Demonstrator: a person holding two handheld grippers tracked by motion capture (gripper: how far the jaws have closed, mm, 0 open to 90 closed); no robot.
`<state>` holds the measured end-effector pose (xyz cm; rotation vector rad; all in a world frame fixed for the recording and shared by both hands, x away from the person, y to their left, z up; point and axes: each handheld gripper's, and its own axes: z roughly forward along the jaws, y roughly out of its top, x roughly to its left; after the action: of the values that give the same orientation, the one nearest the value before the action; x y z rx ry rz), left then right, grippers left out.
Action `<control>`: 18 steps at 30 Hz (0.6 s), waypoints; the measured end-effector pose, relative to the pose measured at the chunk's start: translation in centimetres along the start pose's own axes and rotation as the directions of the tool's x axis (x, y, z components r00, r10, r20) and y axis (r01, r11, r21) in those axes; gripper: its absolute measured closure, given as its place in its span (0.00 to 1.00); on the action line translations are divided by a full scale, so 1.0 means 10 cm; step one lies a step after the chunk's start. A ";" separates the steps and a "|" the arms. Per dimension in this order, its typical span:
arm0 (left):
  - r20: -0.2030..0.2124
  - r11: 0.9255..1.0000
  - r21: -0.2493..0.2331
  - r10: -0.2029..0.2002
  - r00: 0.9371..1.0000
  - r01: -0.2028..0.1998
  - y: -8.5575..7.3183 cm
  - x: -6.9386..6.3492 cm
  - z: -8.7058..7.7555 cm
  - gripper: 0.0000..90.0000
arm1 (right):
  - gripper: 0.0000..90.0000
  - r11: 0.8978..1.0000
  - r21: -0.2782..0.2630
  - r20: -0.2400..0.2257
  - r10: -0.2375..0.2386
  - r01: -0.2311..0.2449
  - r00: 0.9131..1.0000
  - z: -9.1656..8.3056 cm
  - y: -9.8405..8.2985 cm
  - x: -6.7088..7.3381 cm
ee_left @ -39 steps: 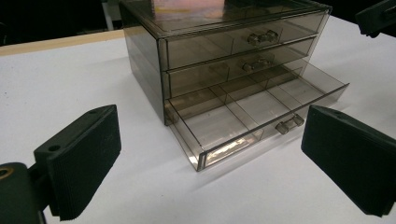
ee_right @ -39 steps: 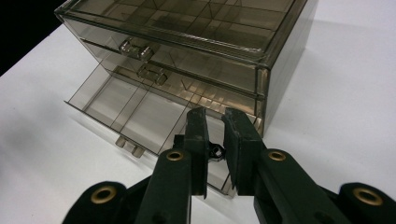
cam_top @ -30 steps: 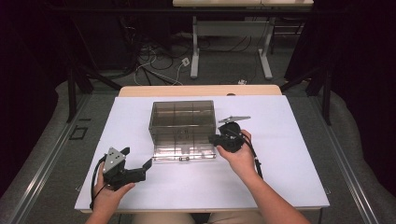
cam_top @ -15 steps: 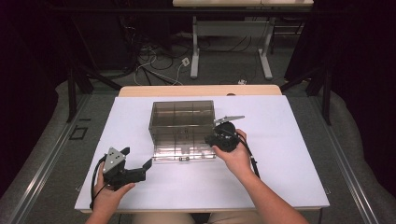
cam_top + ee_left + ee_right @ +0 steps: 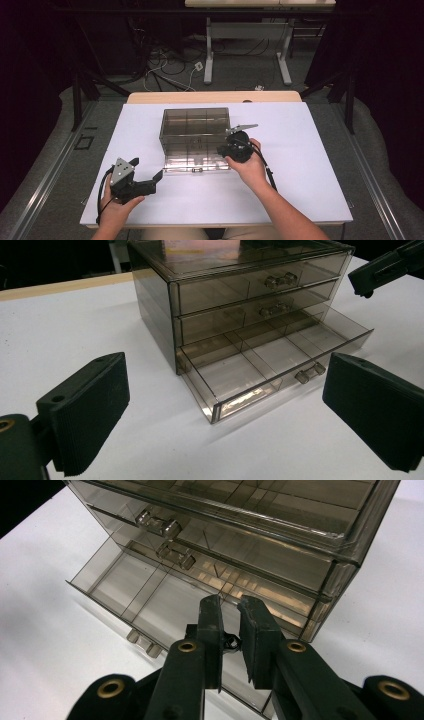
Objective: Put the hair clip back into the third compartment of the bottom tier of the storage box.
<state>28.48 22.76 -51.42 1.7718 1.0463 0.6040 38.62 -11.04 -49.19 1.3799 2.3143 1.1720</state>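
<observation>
Smoky clear plastic drawer cabinet (image 5: 195,132), three drawers, stands toward the far middle of the white surface (image 5: 310,150). Bottom drawer (image 5: 270,357) pulled out toward the near edge; the two above are shut. Dividers visible inside; the open compartments look empty.

Handling, judged: thin rigid plastic, light, smooth. The whole cabinet would likely slide on the surface if a drawer is pushed or pulled hard, so steadying the body seems wise. Brittle at walls and corners; a hard pinch could crack it. Best hold for a drawer is its small clear knob (image 5: 310,374) at the front middle; the drawer's front wall or side rim would also take a pinch.

Right gripper (image 5: 231,625) over the open drawer's right end, jaws nearly together with a narrow gap. A small dark bit sits between them; cannot tell what it is, or whether it is gripped.

Left gripper (image 5: 147,182) low near the near-left corner of the surface, well apart from the cabinet, jaws spread wide, empty.

Against the earlier frames: right gripper has crept left, in over the drawer. Left gripper and cabinet unchanged.
</observation>
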 end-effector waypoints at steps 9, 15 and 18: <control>0.001 1.000 0.000 0.000 1.000 0.000 0.00 0.00 0.00 0.05 | 0.89 1.000 0.013 0.004 -0.011 0.011 1.000 0.09 -0.01 0.01; -0.001 1.000 0.003 0.006 1.000 -0.006 0.00 0.00 0.00 0.05 | 0.89 1.000 0.021 0.008 -0.014 0.013 1.000 0.14 -0.02 0.01; -0.002 1.000 0.002 0.006 1.000 -0.006 0.00 0.00 0.00 0.05 | 0.89 1.000 0.027 0.009 -0.016 0.016 1.000 0.16 -0.02 0.01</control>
<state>28.51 22.80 -51.43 1.7778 1.0432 0.6084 39.27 -10.11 -50.39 1.3706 2.3388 1.1317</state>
